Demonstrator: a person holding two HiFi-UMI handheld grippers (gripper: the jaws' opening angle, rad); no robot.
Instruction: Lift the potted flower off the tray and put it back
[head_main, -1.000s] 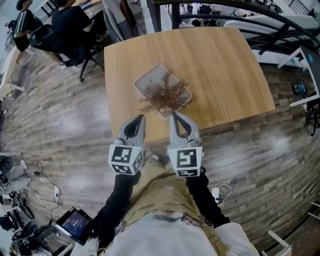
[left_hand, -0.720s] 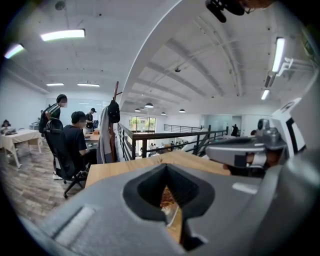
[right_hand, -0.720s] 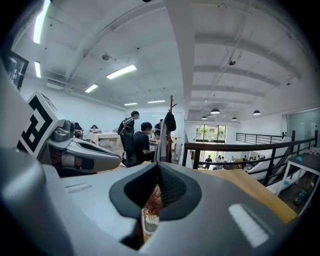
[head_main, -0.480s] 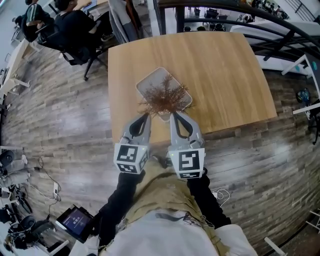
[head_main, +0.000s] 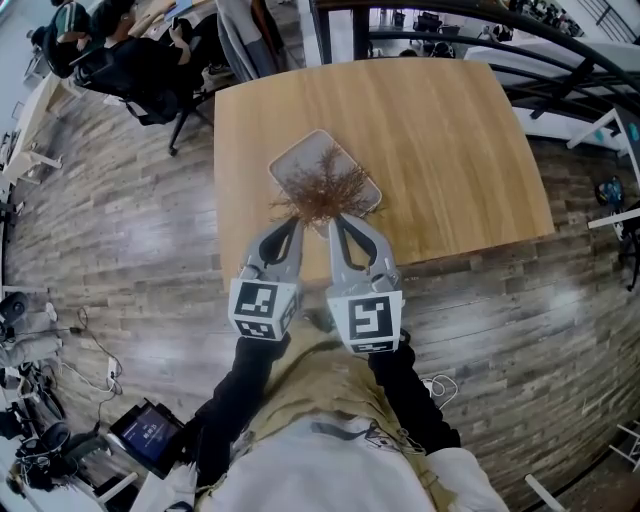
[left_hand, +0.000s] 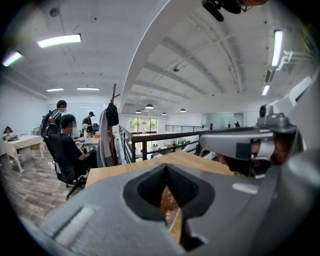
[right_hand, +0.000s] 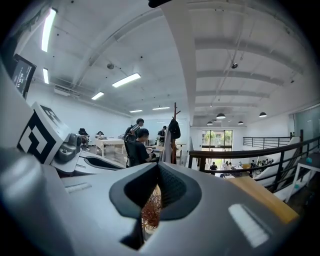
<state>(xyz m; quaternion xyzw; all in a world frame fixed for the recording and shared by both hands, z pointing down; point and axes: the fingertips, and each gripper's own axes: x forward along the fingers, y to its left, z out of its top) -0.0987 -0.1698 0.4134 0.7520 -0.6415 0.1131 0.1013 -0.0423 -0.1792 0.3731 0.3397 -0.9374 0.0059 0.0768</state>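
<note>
Brown wood planks make up the floor (head_main: 120, 250), and a person stands on it in tan trousers (head_main: 310, 390) and black sleeves (head_main: 240, 385). Each hand holds a gray gripper out in front. The left gripper (head_main: 292, 226) and the right gripper (head_main: 335, 222) sit side by side, and their tips lean in toward each other over the near edge of the wooden counter (head_main: 440, 150). The jaws of the left gripper are pressed together with nothing in them. The jaws of the right gripper are together too, and they are also empty. Only a thin slit is left between each pair, and brown twigs show through it. Just past the tips is the potted flower (head_main: 325, 190), a bunch of dry red-brown twigs. It is at the near end of the pale tray (head_main: 305, 152), between the two gripper tips. The twigs hide the pot, so I cannot tell if the tips touch it or if it rests on the tray. Far behind the counter, people sit on black chairs (head_main: 135, 70), and a dark railing (head_main: 480, 25) curves along the back.
</note>
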